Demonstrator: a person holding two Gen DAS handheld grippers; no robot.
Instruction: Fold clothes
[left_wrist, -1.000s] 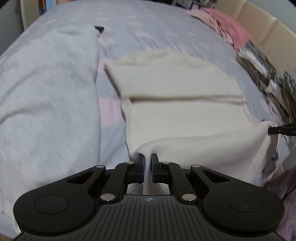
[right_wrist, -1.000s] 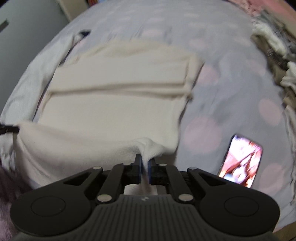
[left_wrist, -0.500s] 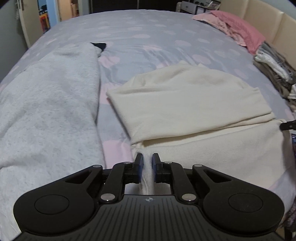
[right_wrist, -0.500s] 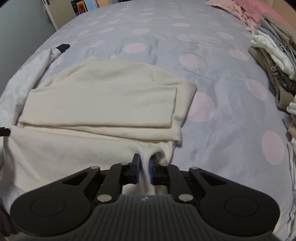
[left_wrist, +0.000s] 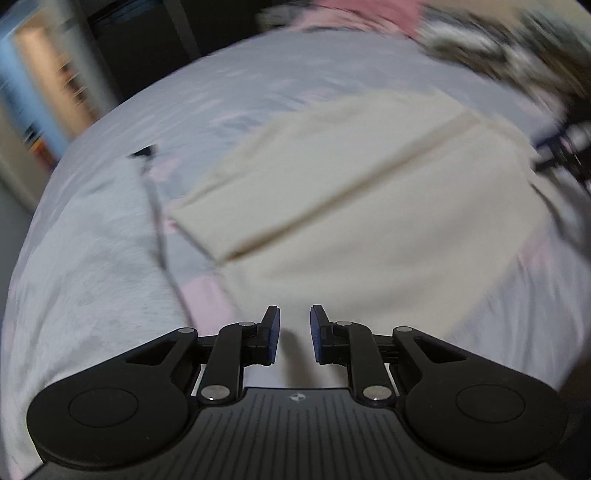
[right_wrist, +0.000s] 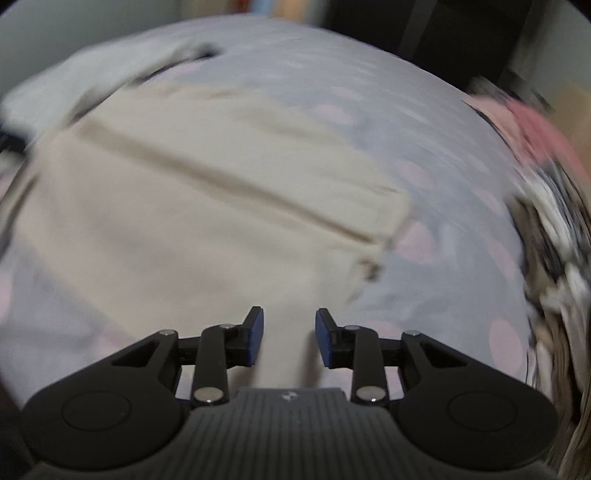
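Observation:
A cream garment (left_wrist: 369, 206) lies folded flat on the spotted lilac bed sheet (left_wrist: 295, 74), with a fold line running across it. It also shows in the right wrist view (right_wrist: 177, 221). My left gripper (left_wrist: 294, 332) is open and empty over the garment's near edge. My right gripper (right_wrist: 289, 338) is open and empty over the near right part of the garment. Both views are blurred by motion.
A grey garment (left_wrist: 85, 258) lies left of the cream one. A stack of folded clothes (right_wrist: 554, 258) and a pink cloth (right_wrist: 535, 133) sit along the right side of the bed. The right gripper's tip shows at the right in the left wrist view (left_wrist: 569, 147).
Both grippers have opened and let go of the cream garment's near edge, which now lies flat. Both cameras have swung and lifted away.

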